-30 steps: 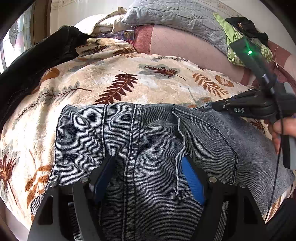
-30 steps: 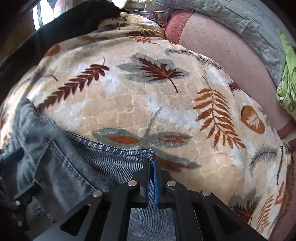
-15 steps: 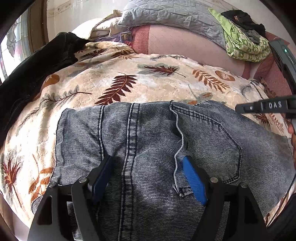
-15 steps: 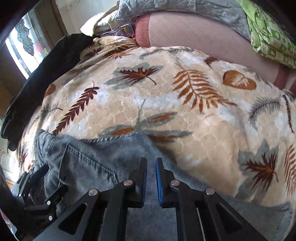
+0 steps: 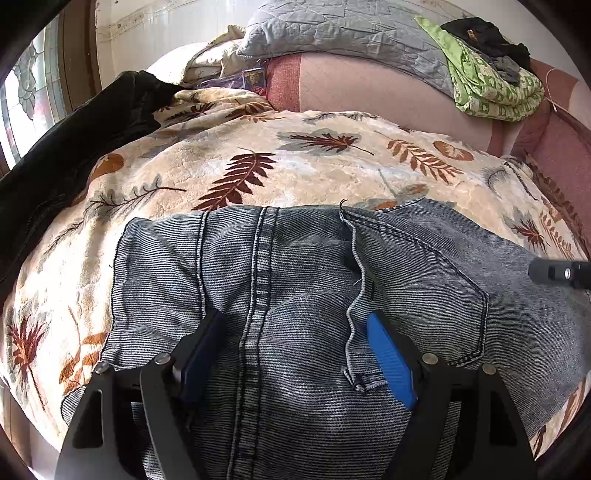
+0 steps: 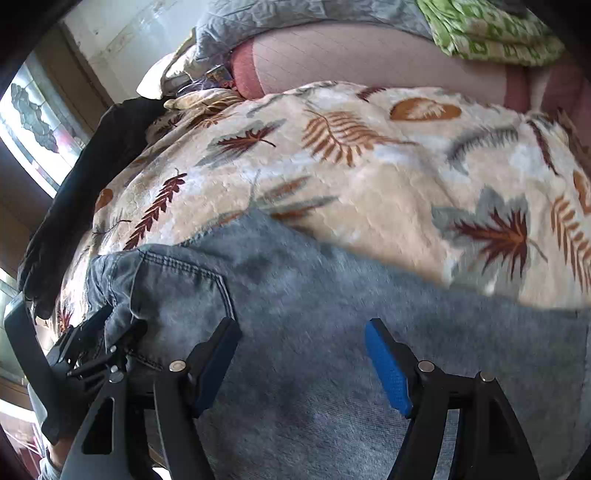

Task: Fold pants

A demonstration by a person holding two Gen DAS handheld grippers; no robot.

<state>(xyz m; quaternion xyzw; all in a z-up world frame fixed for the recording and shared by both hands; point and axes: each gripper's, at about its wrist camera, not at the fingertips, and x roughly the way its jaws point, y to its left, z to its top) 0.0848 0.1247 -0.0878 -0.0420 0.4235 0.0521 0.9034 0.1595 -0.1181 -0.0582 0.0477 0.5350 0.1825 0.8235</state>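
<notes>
Jeans (image 5: pixel 295 295): grey-blue denim, folded, flat on blanket (image 5: pixel 314 166), near edge; seam and back pocket up.
Blanket: cream, leaf print, spread over bed.
Left gripper (image 5: pixel 291 332): over jeans, fingers wide apart, straddling centre seam; no fabric pinched.
Right gripper (image 6: pixel 303 343): over jeans right of pocket, jaws opening, blue pads (image 6: pixel 388 369) apart; denim under them, not clamped.
Black cloth (image 5: pixel 74 147): along blanket's left edge.
Grey quilt (image 5: pixel 351 33): behind blanket.
Green cloth (image 5: pixel 491 88): behind blanket, right.
</notes>
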